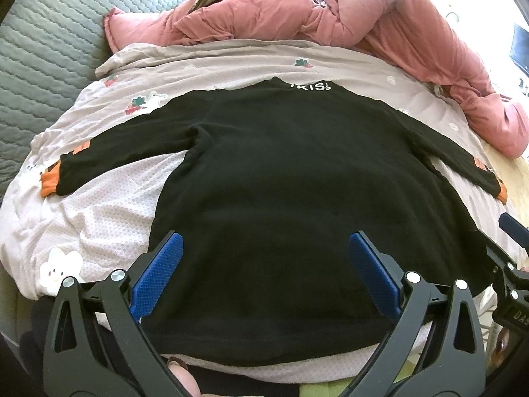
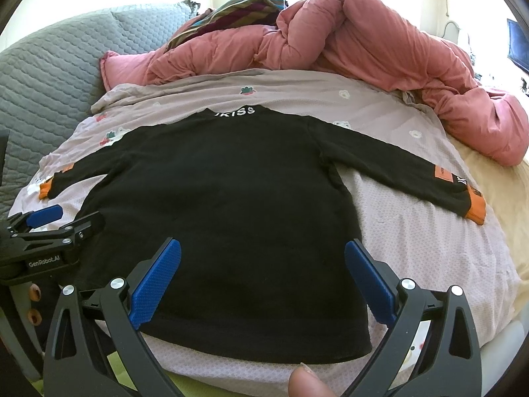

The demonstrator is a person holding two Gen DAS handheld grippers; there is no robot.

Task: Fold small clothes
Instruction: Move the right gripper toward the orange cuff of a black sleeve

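Two claws agape, one black sweater (image 1: pixel 264 172)

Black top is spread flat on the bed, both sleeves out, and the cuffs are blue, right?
Not quite: the black top lies flat on the bed with both sleeves out, but the cuffs are orange, as the right wrist view shows.
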